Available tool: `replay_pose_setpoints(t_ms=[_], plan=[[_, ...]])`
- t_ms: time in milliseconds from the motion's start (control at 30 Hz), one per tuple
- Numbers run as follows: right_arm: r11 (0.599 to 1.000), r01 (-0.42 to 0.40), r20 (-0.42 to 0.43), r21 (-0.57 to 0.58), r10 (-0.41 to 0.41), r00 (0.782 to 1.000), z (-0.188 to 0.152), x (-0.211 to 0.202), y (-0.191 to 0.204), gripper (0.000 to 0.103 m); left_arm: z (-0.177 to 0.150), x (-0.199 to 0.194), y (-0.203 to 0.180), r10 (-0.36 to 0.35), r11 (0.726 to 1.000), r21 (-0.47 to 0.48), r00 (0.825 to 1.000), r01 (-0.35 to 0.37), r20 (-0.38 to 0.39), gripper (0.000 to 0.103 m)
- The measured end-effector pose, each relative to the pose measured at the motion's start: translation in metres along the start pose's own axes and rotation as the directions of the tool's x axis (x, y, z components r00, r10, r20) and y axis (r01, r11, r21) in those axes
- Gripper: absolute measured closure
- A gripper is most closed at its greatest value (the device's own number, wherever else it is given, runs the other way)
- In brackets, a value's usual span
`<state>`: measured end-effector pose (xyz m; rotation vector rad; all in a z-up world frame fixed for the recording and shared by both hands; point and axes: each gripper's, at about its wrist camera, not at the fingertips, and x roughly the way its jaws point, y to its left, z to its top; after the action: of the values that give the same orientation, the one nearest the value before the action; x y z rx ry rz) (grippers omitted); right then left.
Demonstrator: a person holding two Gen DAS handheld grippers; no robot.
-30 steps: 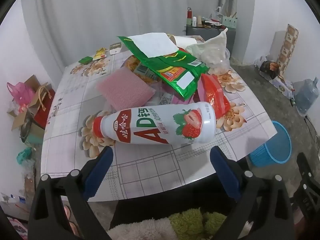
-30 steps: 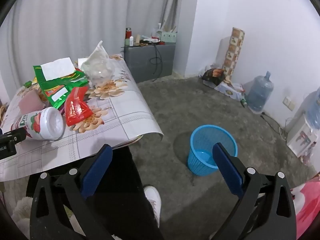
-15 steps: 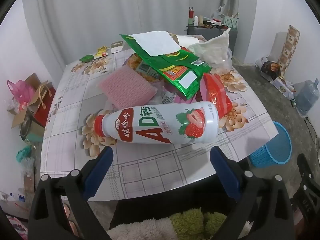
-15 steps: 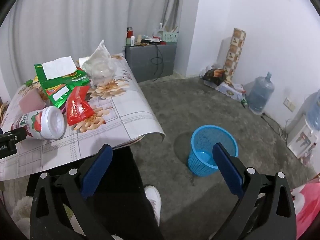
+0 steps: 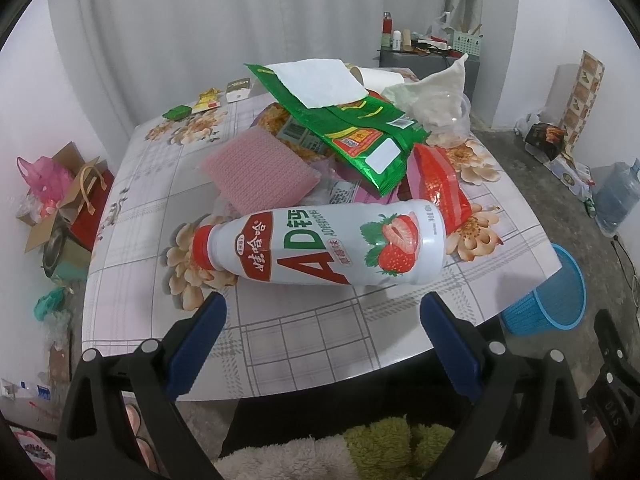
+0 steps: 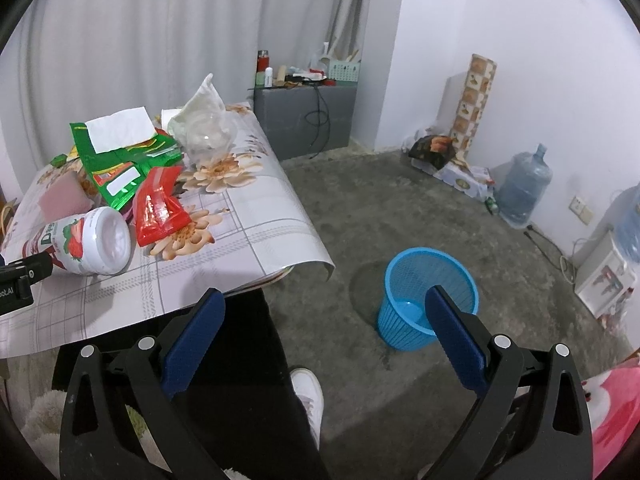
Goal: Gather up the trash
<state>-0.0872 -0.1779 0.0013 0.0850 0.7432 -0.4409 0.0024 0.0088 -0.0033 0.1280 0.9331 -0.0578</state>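
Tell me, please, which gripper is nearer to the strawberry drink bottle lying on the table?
Left. The left gripper is open just short of the bottle, which lies across its front. The right gripper is open off the table's edge, facing the blue bin.

I see a white bottle [image 5: 320, 250] with red cap, red label, strawberry print, centre frame. Green wrapper [image 5: 352, 128] and pink pad [image 5: 260, 170] above it, red wrapper [image 5: 438, 184] right. Tablecloth [image 5: 280, 332] grey-checked with beige flowers. Blue basket [image 6: 430, 296] lower right.
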Motion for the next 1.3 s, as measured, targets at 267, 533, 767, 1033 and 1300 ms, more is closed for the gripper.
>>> replay_pose_setpoints(t_ms=[267, 533, 767, 1033, 1300], plan=[[1.000, -0.004, -0.004, -0.001, 0.004, 1.000, -0.0048, 0.0029, -0.0009, 0.008, -0.0005, 0.0017, 0.0015, -0.001, 1.000, -0.001, 1.000, 0.001, -0.007, 0.008], [1.000, -0.004, -0.010, -0.002, 0.004, 1.000, -0.0037, 0.0037, 0.0006, 0.008, -0.0014, 0.0018, 0.0013, 0.000, 1.000, -0.002, 1.000, 0.000, -0.008, 0.008], [1.000, -0.003, -0.010, -0.003, 0.003, 1.000, -0.0028, 0.0035, 0.0010, 0.008, -0.0021, 0.0021, 0.0008, -0.002, 1.000, -0.001, 1.000, 0.002, -0.010, 0.008], [1.000, -0.002, -0.011, -0.003, 0.002, 1.000, -0.0022, 0.0035, 0.0009, 0.008, -0.0022, 0.0021, 0.0008, -0.002, 1.000, -0.001, 1.000, 0.002, -0.010, 0.008], [1.000, -0.003, -0.011, -0.004, 0.003, 1.000, -0.0021, 0.0037, 0.0010, 0.008, -0.0039, 0.0031, 0.0012, -0.001, 1.000, -0.003, 1.000, 0.001, -0.013, 0.008]])
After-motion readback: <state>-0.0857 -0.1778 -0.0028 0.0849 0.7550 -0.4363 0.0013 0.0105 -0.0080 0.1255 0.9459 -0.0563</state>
